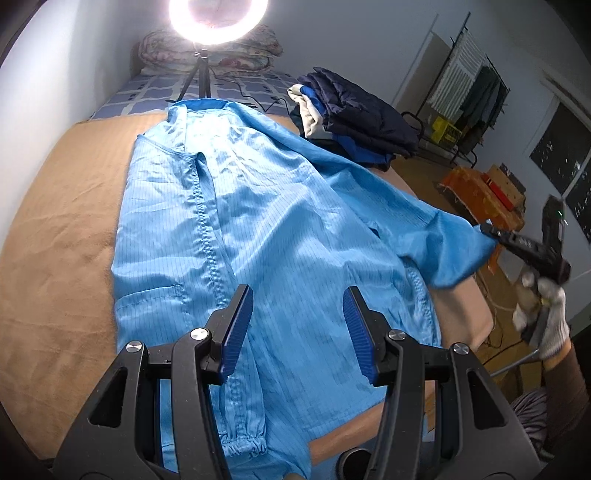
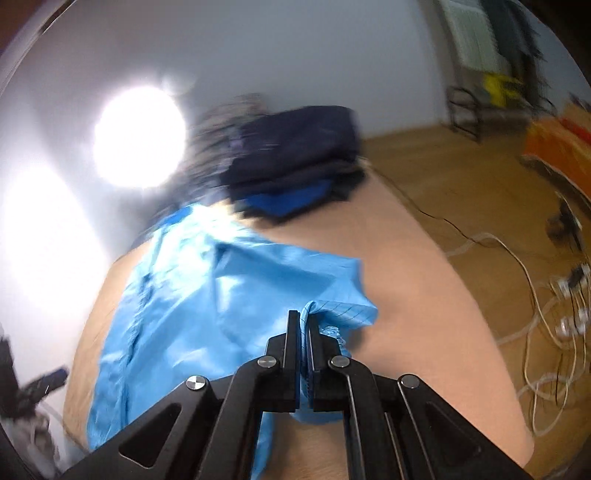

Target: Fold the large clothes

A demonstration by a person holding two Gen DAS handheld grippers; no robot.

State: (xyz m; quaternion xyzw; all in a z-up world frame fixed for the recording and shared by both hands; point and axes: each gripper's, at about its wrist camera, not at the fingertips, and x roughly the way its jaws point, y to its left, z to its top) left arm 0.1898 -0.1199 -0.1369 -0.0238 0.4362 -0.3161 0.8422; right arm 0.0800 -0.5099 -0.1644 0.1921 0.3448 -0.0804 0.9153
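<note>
A large light-blue zip-front garment (image 1: 258, 206) lies spread along a tan bed (image 1: 59, 229), collar at the far end. My left gripper (image 1: 298, 300) is open and empty, hovering above the garment's lower part. An elastic cuff (image 1: 242, 439) lies below the left finger. My right gripper (image 2: 303, 314) is shut on the end of the garment's sleeve (image 2: 332, 295) and holds it lifted over the bed's right side. In the left wrist view the right gripper (image 1: 487, 230) shows at the right, pinching that sleeve (image 1: 450, 243). The right wrist view is motion-blurred.
A stack of folded dark clothes (image 1: 354, 114) sits at the bed's far right, also in the right wrist view (image 2: 295, 162). A ring light on a tripod (image 1: 218, 18) stands at the bed head by pillows. Cables (image 2: 546, 317) lie on the wooden floor. An orange box (image 1: 480, 195) stands right.
</note>
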